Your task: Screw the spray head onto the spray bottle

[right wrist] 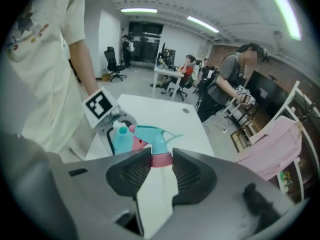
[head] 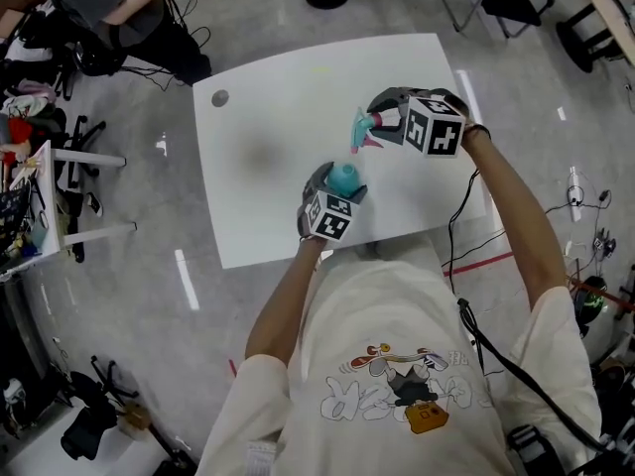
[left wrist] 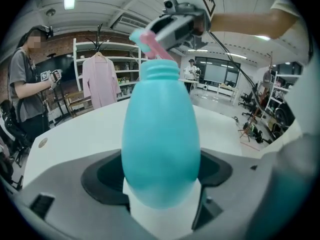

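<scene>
My left gripper is clamped on the lower body of the teal spray bottle, both pads pressed against its sides, with the threaded neck pointing up and away from the jaws. The mouth is uncapped. In the head view the left gripper sits just inside the near edge of the white table, with little tabletop between it and my body.

My right gripper is closed on the pink collar of the spray head, whose teal nozzle and trigger stick out past the fingertips. From the right gripper the bottle lies just ahead and a little to the left, with the marker cube of the other gripper beside it. The spray head hangs close above the bottle's neck, tilted, and is not seated on the threads; I cannot tell whether they touch.

The right gripper is over the table's right portion, not far from its right edge. To the left of both grippers the tabletop is bare, out to a small grey disc near the far left corner. A person stands beyond that corner, well apart from both grippers.
</scene>
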`<state>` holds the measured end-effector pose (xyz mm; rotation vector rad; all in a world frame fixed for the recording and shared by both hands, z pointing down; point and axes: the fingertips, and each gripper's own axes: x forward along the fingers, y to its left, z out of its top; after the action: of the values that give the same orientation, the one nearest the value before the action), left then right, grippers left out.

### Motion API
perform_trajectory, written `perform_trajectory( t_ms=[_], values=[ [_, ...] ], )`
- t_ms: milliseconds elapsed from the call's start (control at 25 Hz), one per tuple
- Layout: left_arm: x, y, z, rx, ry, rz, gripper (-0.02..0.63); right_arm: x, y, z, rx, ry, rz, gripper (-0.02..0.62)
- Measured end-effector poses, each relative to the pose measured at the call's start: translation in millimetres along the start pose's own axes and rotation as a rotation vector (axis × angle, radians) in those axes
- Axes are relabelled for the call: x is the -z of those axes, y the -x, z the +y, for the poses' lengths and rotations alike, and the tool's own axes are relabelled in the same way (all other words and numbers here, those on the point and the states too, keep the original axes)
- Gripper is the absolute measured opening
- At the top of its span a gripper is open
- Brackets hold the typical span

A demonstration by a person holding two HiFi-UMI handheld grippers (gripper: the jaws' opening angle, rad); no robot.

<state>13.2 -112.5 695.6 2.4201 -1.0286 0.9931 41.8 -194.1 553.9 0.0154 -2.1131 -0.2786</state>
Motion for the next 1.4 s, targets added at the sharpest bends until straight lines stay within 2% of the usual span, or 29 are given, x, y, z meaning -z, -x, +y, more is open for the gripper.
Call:
perform_trajectory(
  t_ms=[160, 360, 680, 960, 1400],
  values=[
    [-22, -10, -11, -0.002, 0.027, -0.034, 0.407, -47, 36, -7, 0.092, -0.040, -0.174, 0.135],
    [-68, -18, -13, 0.009, 0.021, -0.145, 0.407, -103, 55, 9, 0.109, 0.009, -0.293, 0.135],
    [-128, -3, -28, -0.007, 0.031, -0.320, 0.407, -152, 109, 38, 0.121, -0.024, -0.577, 0.135],
    [-142, 23, -26, 0.000, 0.004, -0.387, 0.407, -179, 150, 47, 0.152, -0.143, -0.817, 0.135],
    [-161, 31, -22, 0.004, -0.039, -0.411, 0.407, -174, 161, 38, 0.160, -0.183, -0.871, 0.135]
  ],
)
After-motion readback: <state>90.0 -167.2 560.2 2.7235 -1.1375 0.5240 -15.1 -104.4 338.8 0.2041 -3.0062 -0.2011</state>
